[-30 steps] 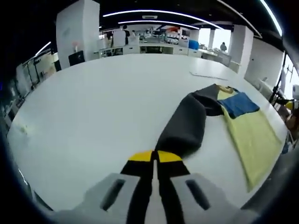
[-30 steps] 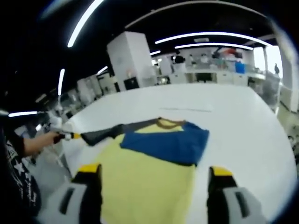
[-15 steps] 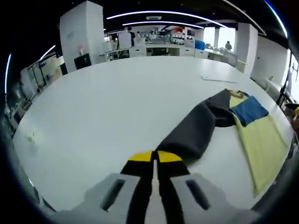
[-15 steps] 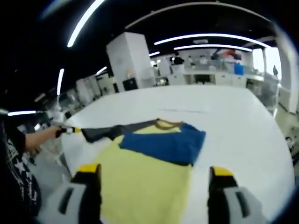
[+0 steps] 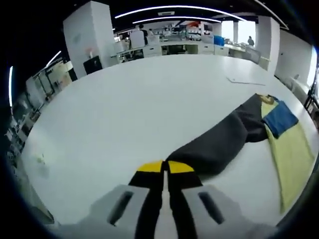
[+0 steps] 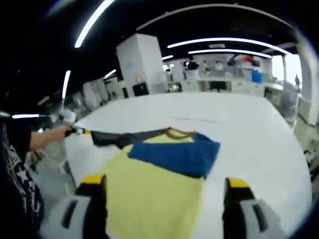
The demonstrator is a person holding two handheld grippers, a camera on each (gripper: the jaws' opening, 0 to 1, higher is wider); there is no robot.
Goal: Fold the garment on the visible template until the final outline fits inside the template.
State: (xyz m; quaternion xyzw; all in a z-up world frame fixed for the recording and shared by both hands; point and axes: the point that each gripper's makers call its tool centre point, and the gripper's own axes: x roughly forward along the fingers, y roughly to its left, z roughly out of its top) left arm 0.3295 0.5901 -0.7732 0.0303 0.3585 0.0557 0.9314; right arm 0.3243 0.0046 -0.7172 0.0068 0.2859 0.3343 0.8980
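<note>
The garment (image 6: 164, 174) lies flat on the white table (image 6: 249, 129), a yellow body with a blue sleeve (image 6: 177, 155) folded across it, directly ahead of the right hand-held gripper (image 6: 164, 196), whose yellow-tipped jaws stand wide apart with nothing between them. The dark grey sleeve (image 5: 219, 144) stretches out from the shoulder, away from the yellow body toward the left hand-held gripper (image 5: 164, 167), whose jaws are pinched together on the sleeve's cuff. From the right gripper's side, that sleeve runs off to the left, where a person's hand (image 6: 55, 133) holds the left gripper at the table's edge. Beyond the garment a thin strip (image 6: 197, 119) lies on the table. White pillars, counters and ceiling light strips fill the room behind.
</note>
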